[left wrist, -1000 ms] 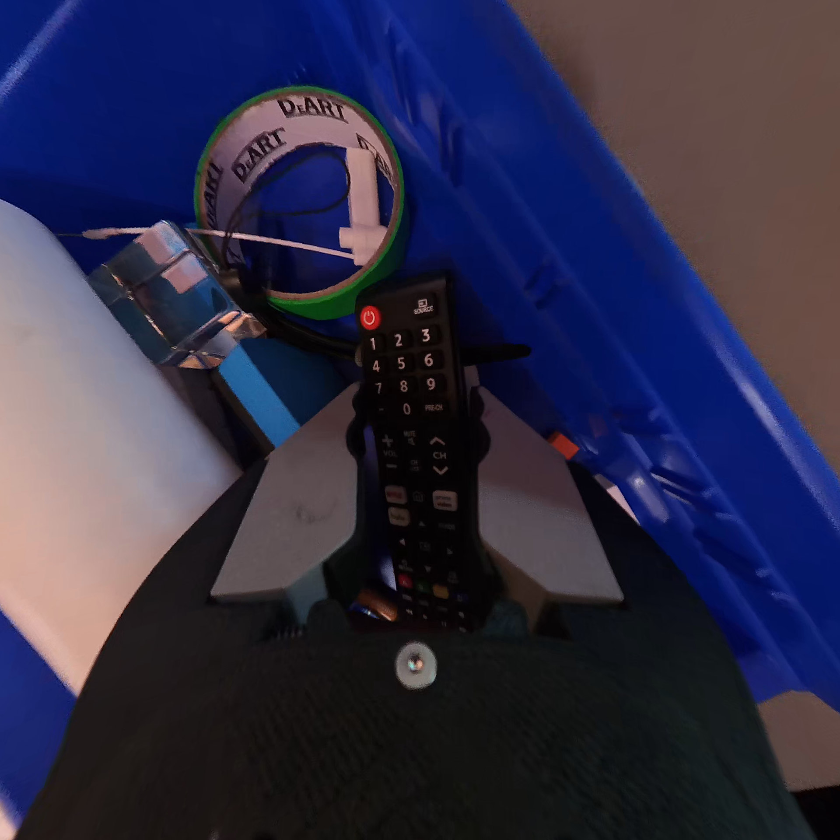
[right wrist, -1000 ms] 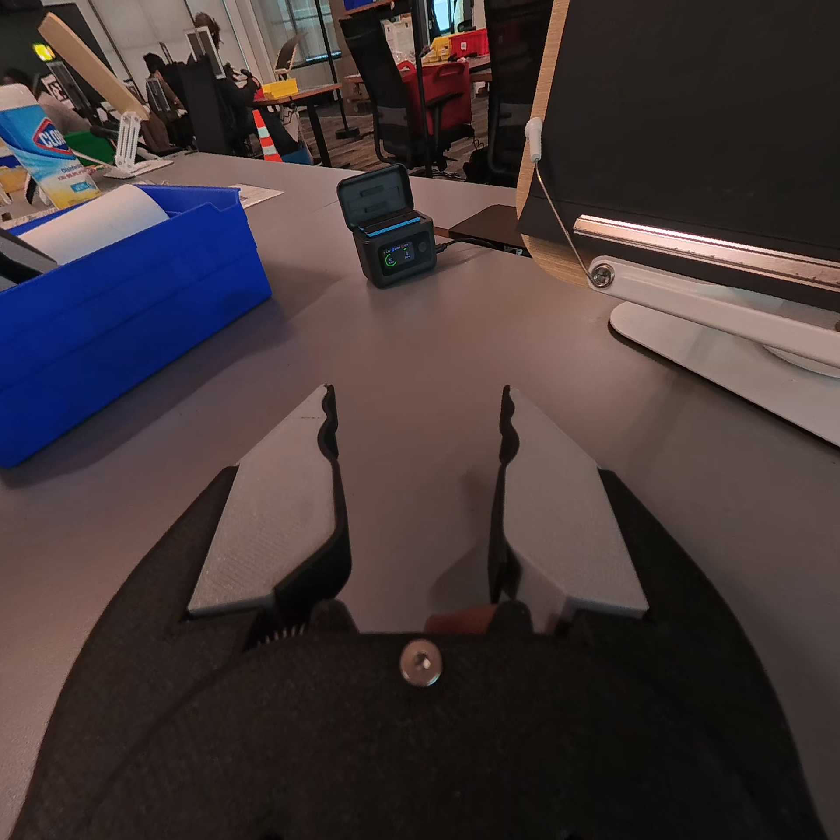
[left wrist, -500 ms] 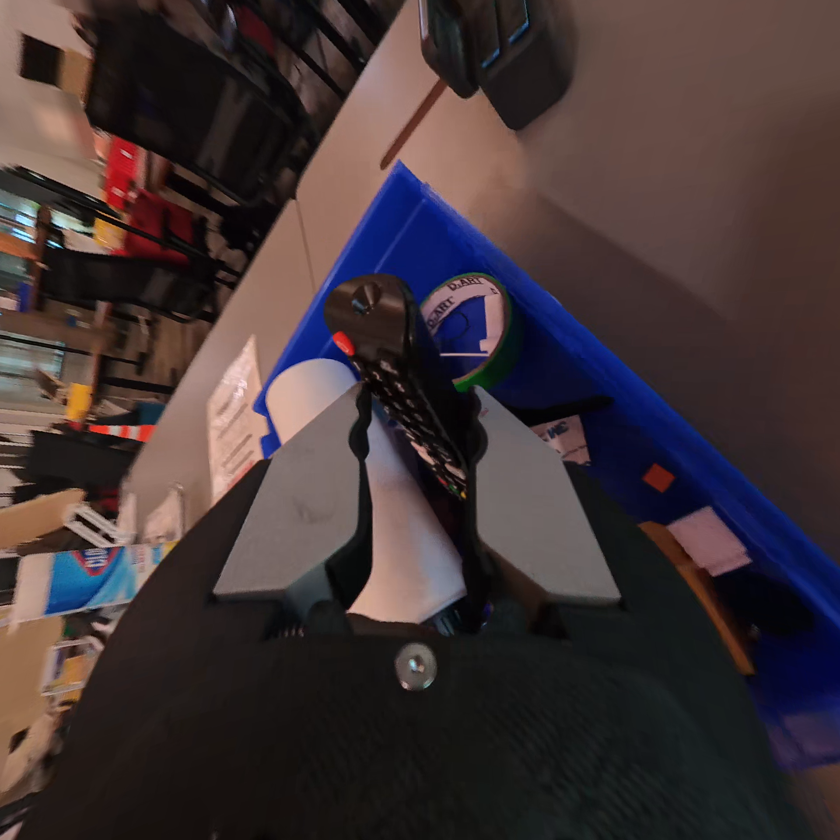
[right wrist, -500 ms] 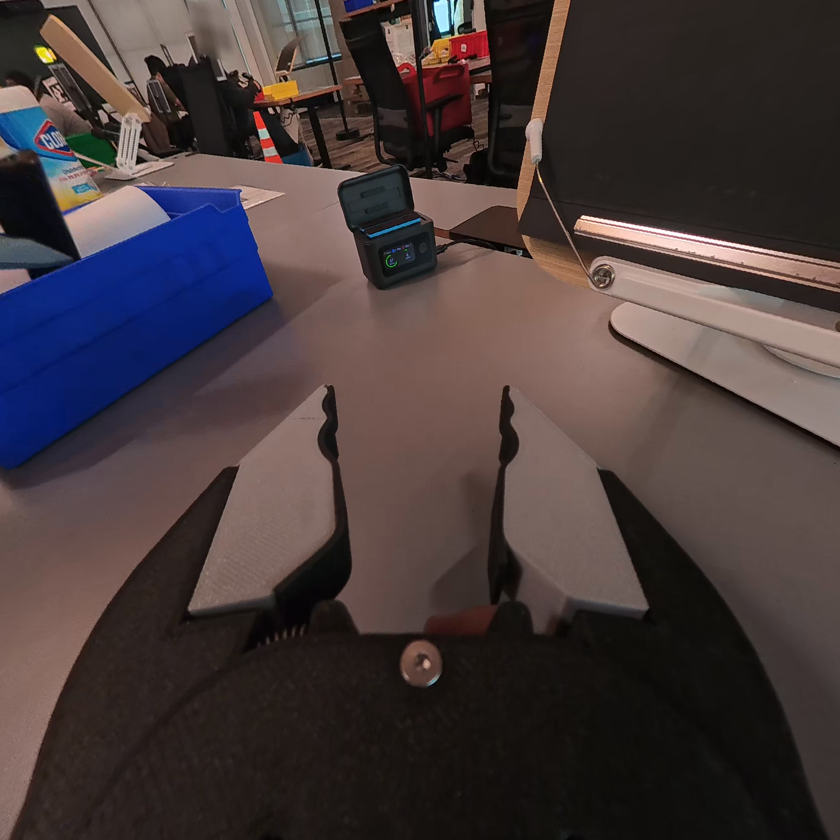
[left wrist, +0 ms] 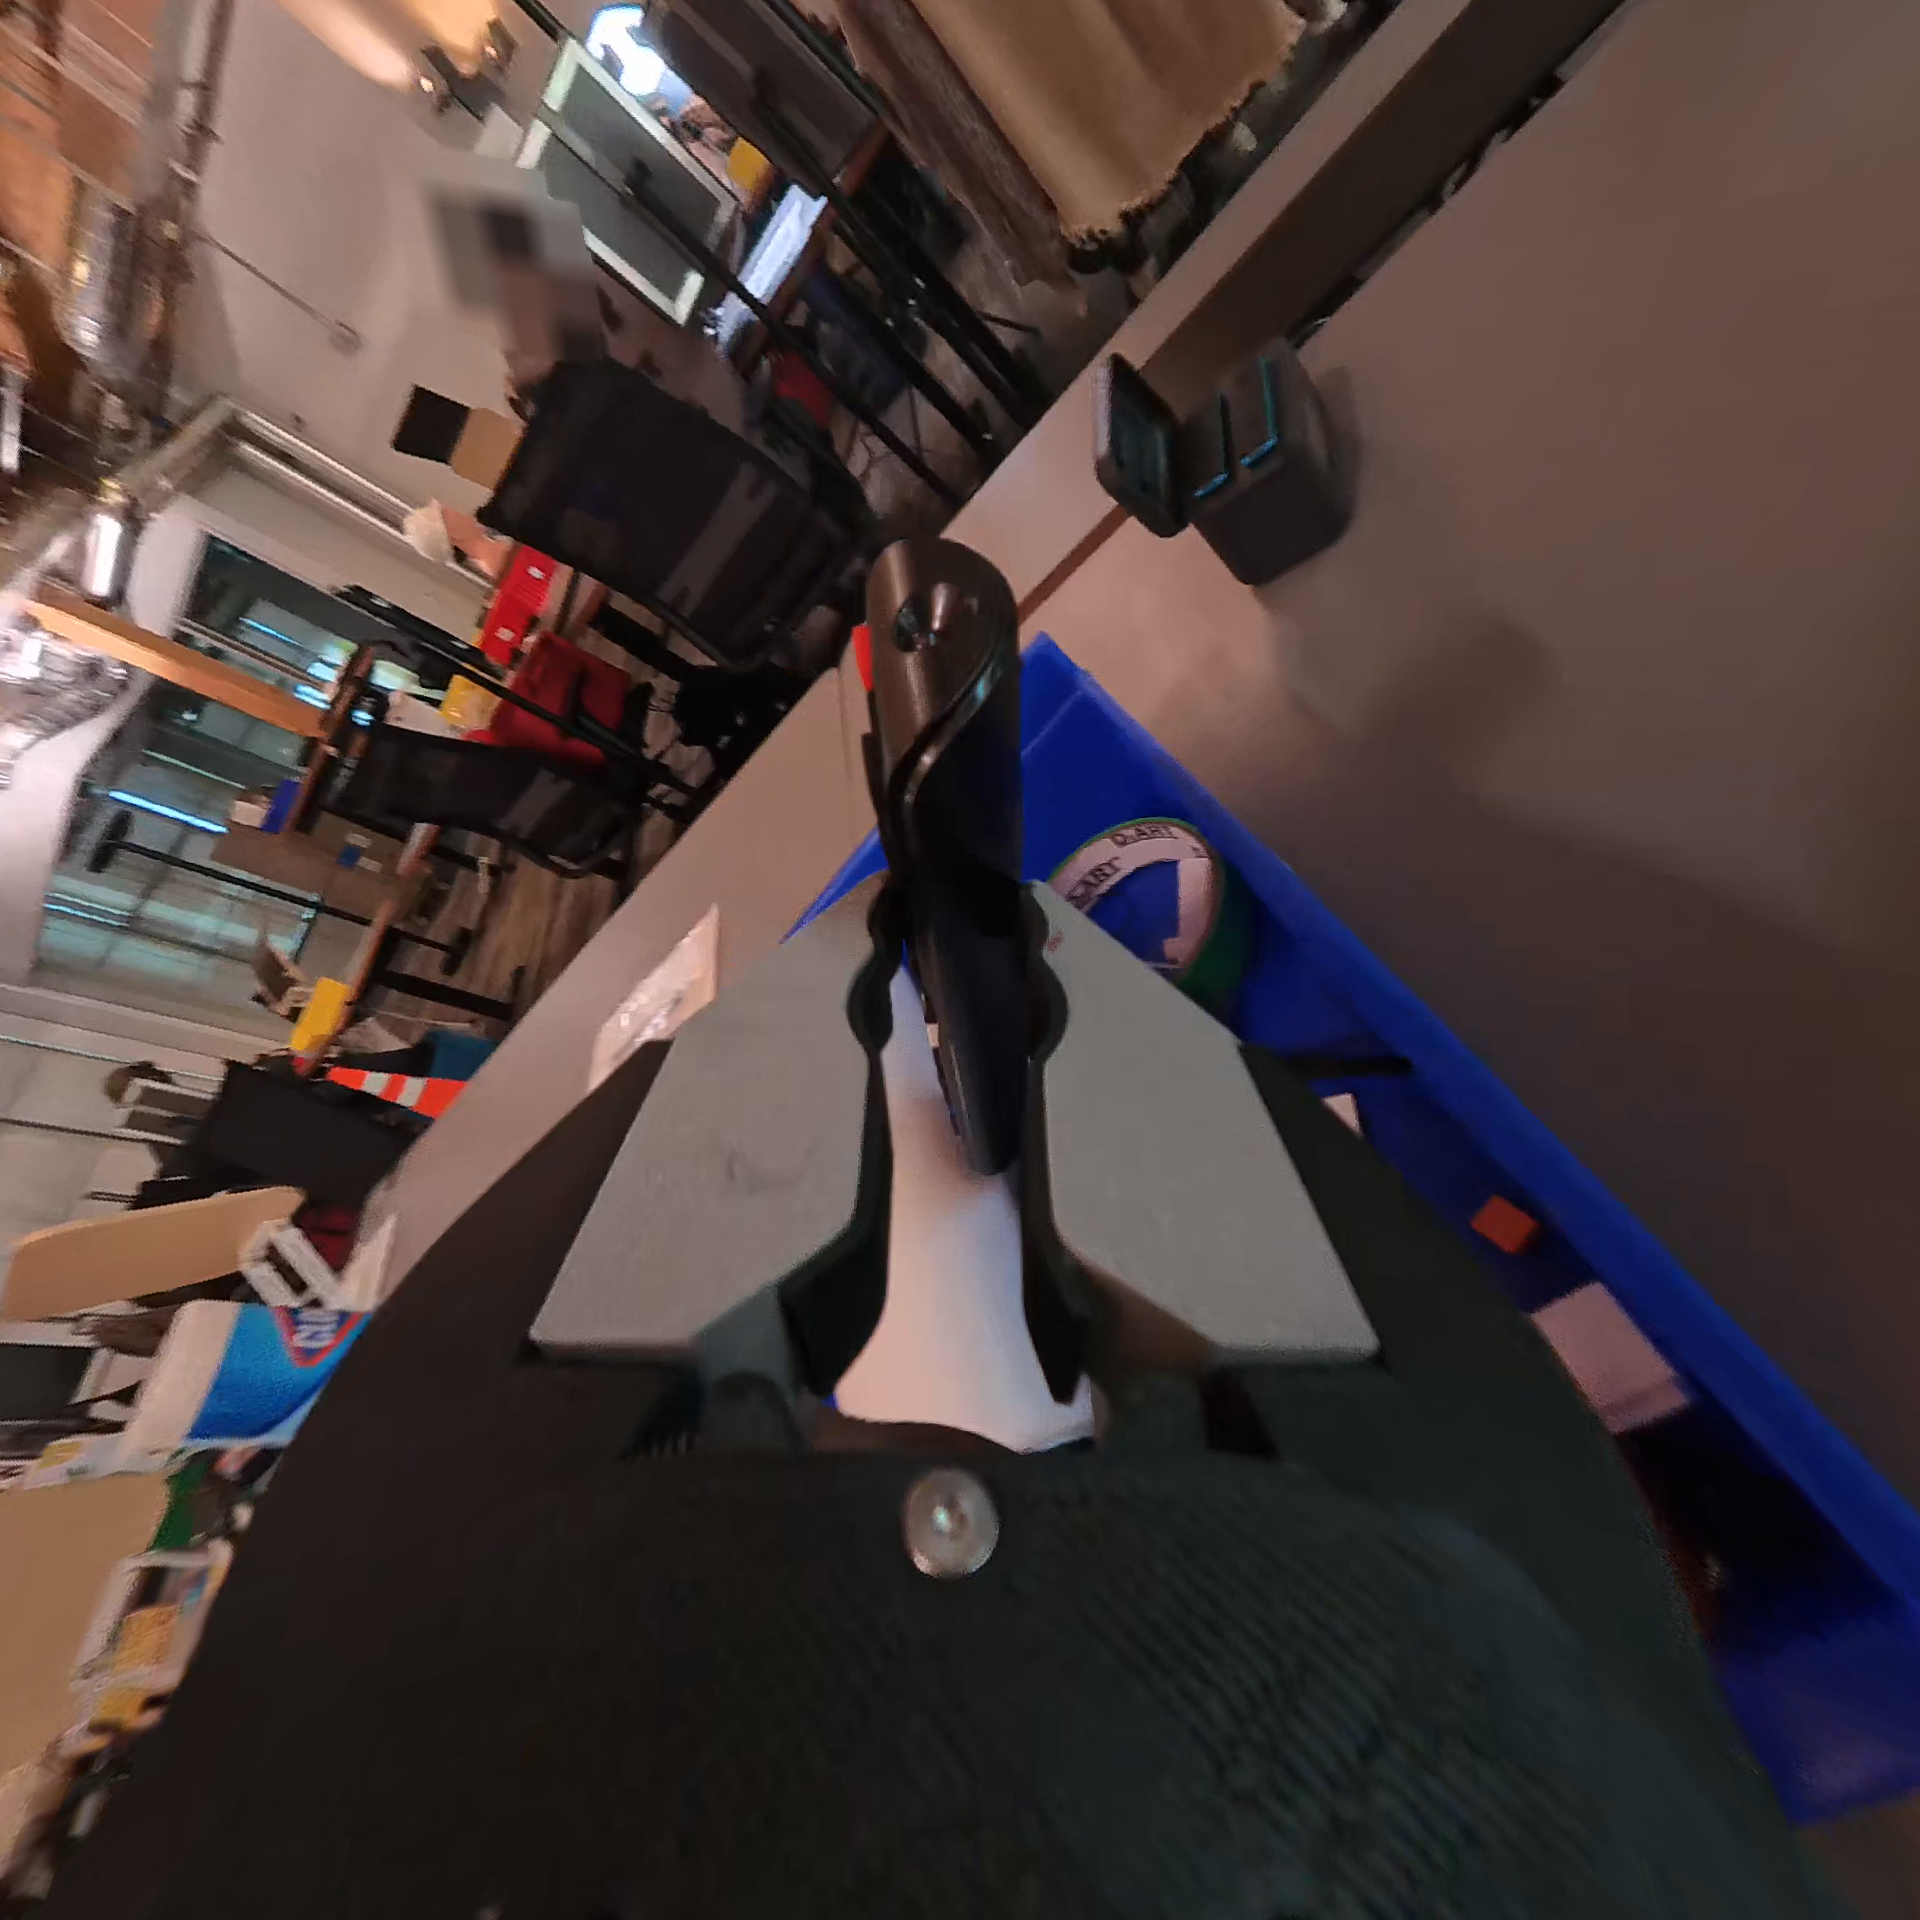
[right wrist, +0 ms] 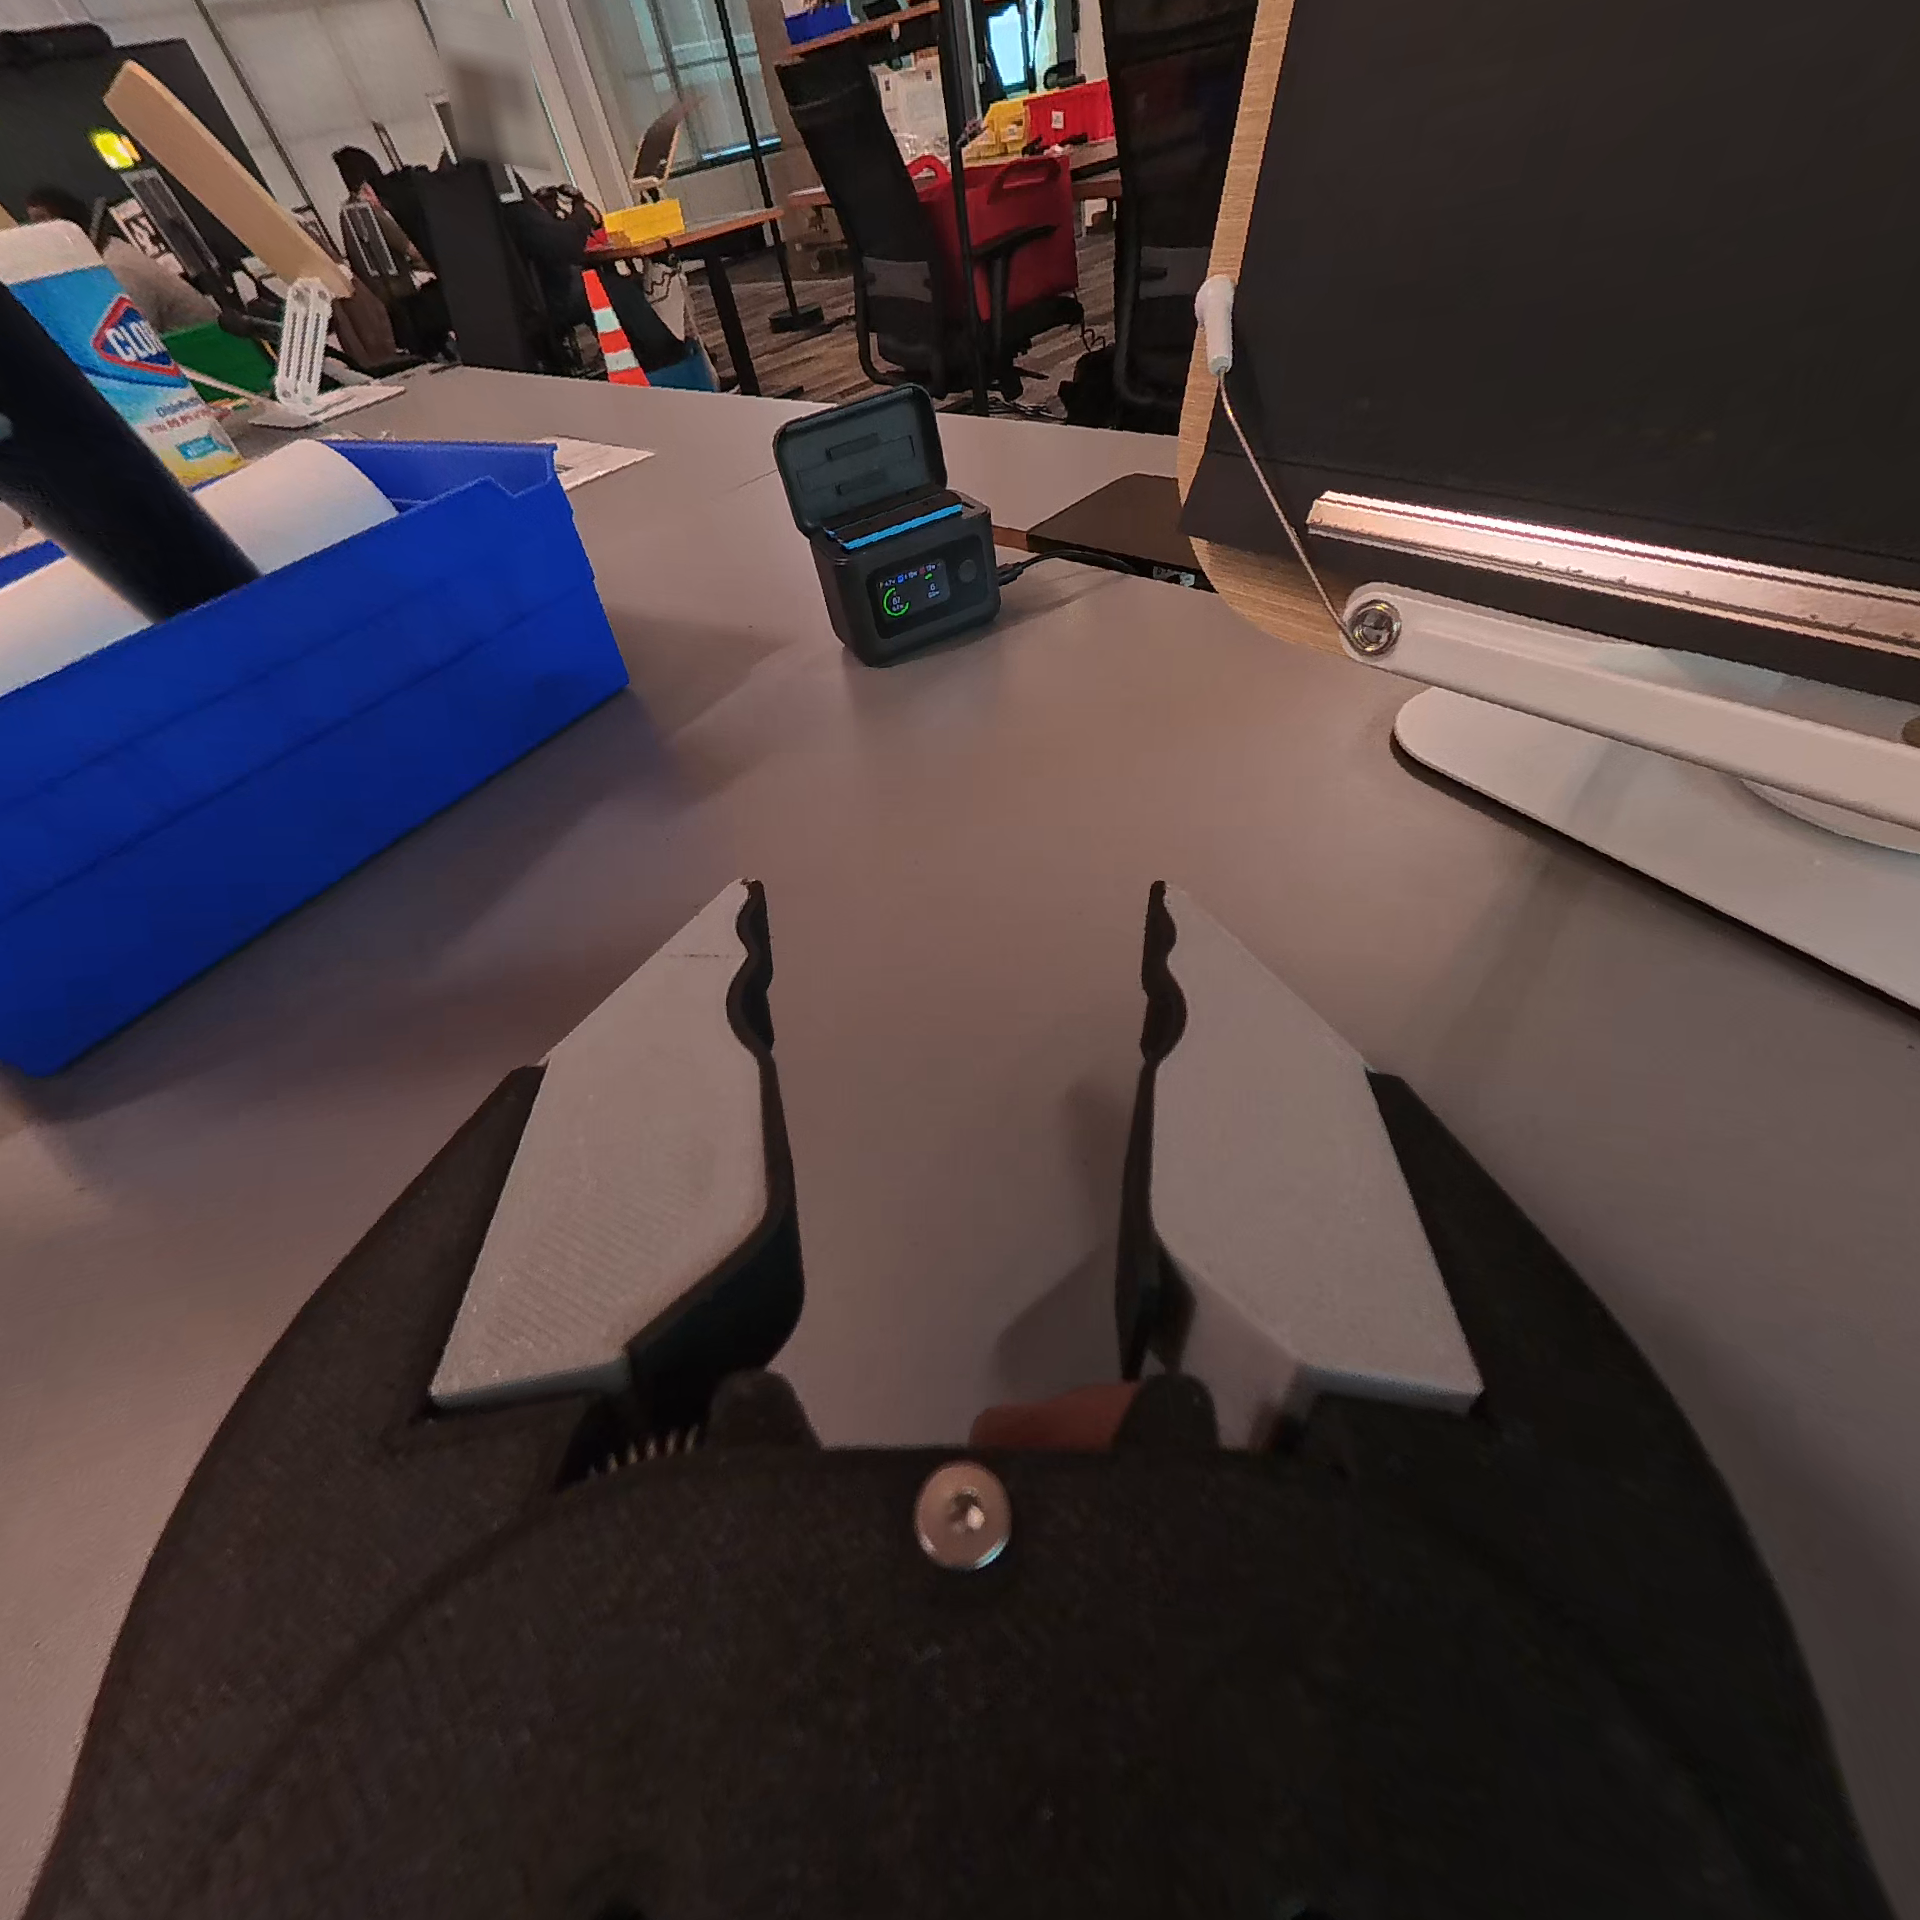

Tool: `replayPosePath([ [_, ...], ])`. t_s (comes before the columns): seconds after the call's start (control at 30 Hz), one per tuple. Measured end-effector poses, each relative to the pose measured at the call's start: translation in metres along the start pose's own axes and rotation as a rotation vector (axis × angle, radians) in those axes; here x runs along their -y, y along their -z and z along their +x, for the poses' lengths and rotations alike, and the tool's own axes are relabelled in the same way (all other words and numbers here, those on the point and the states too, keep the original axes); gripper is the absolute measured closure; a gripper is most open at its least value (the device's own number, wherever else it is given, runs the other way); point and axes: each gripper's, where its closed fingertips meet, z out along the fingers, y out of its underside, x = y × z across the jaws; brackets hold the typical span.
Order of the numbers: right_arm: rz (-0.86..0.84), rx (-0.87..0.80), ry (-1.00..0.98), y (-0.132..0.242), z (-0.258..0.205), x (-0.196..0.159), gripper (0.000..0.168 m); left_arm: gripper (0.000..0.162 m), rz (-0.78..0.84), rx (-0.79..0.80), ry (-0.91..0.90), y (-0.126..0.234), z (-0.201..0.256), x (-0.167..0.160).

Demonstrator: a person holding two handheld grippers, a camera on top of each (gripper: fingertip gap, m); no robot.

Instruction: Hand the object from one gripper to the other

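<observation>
Remote: my left gripper [left wrist: 954, 940] is clamped on the black remote [left wrist: 951, 810], which sticks out past the fingertips, above the blue bin [left wrist: 1382, 1049]; its back faces the camera.
Right gripper: mine [right wrist: 956, 904] gapes with nothing in it, low over the grey table [right wrist: 1039, 790], well apart from the remote [right wrist: 94, 488].
Bin: holds a white roll [right wrist: 301, 499] and green tape [left wrist: 1184, 914].
Table: a black charger case [right wrist: 894, 561] beside a monitor stand [right wrist: 1621, 727].
Room: office chairs, desks behind.
</observation>
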Motion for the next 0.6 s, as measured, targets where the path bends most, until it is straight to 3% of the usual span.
replayPosePath([
  [0.13, 0.000, 0.001, -0.001, 0.000, 0.000, 0.000, 0.099, 0.143, 0.008, 0.029, 0.003, 0.000, -0.002, -0.009],
  [0.23, -0.003, 0.001, 0.000, 0.000, 0.000, 0.000, 0.100, 0.143, 0.065, 0.083, 0.008, 0.010, -0.014, 0.001],
  [0.43, -0.004, -0.001, 0.002, 0.000, 0.000, 0.000, 0.100, 0.143, 0.268, 0.198, 0.005, 0.047, -0.039, 0.057],
  [0.6, 0.000, -0.001, 0.001, 0.000, 0.000, 0.000, 0.100, 0.143, 0.399, 0.129, 0.033, 0.067, -0.019, 0.105],
])
